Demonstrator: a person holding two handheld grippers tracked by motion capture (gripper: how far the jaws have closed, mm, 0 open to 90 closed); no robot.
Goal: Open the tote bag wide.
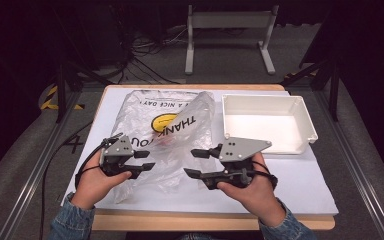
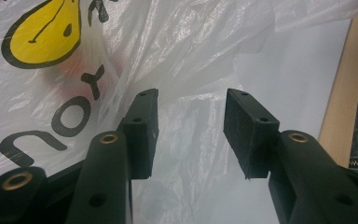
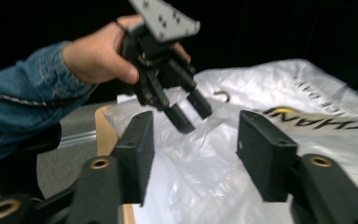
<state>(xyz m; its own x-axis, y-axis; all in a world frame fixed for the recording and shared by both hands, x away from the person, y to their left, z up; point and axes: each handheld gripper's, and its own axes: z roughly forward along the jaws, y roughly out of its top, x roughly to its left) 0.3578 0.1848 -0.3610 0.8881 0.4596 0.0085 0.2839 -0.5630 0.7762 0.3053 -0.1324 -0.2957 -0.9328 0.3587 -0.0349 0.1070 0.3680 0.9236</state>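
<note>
A crinkled plastic bag lies flat on the white table, just left of an empty white tray. The left gripper sits at the bag's near left edge, jaws partly open with only film showing beyond them, nothing pinched. The right gripper faces it from the bag's right side, jaws likewise apart and gripping nothing.

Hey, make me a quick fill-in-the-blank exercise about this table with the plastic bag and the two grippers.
1. The face printed on the plastic bag is ____.
2. The white bin lies to the ____ of the bag in the high view.
3. The jaws of the left gripper and the right gripper stand ____.

Missing words: yellow; right; open
</note>
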